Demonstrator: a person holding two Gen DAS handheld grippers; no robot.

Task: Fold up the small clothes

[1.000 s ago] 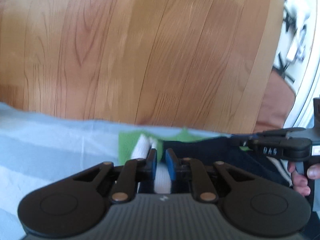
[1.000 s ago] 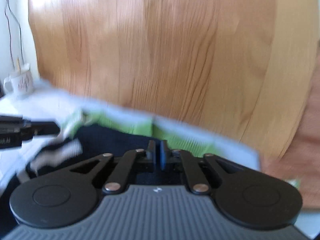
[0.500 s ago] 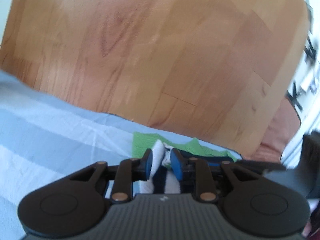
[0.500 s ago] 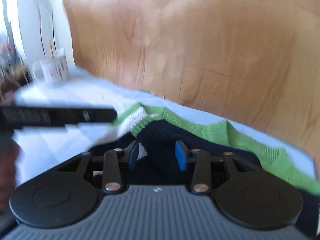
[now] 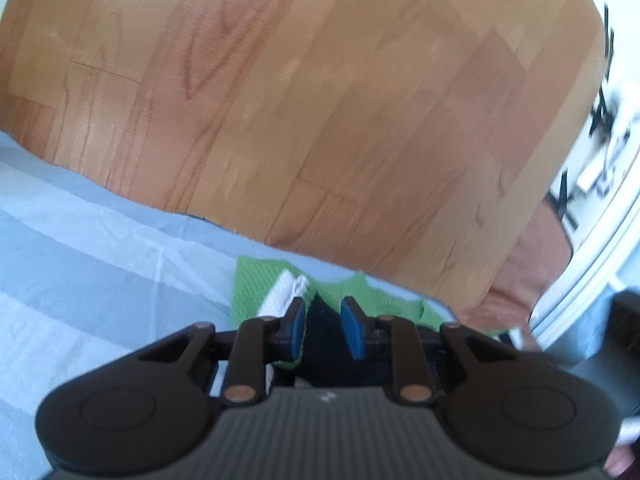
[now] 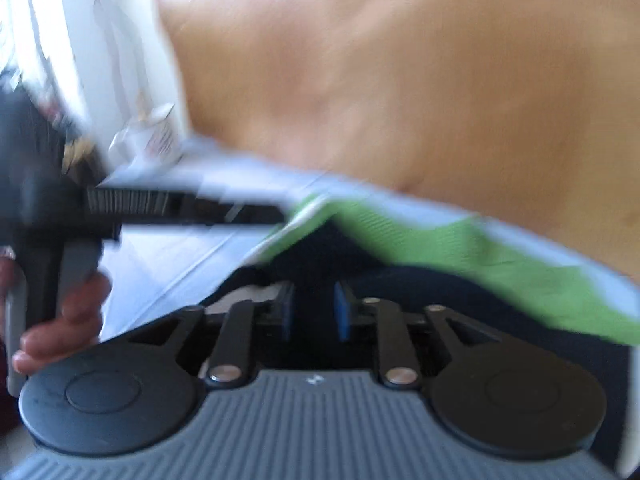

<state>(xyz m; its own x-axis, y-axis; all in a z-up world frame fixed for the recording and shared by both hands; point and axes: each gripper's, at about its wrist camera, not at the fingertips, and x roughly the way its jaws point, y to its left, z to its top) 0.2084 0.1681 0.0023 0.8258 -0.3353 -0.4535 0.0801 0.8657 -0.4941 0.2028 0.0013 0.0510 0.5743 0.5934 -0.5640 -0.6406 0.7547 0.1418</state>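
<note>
Both jaw pairs have just been opening. The left hand-held gripper (image 5: pixel 323 325) has let go of the dark navy knitted garment with green and white trim (image 5: pixel 256 286), which lies on the pale blue striped cloth (image 5: pixel 100 248). The right hand-held gripper (image 6: pixel 314 312) has since narrowed slightly, navy knit between its parted pads. This fold looks finished.

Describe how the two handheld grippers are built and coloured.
Both match. The left gripper has blue pads on black linkage arms with copper-coloured rivets, two round black discs and a ribbed grey body bearing a small white mark. The right gripper is the same, though blurred.
</note>
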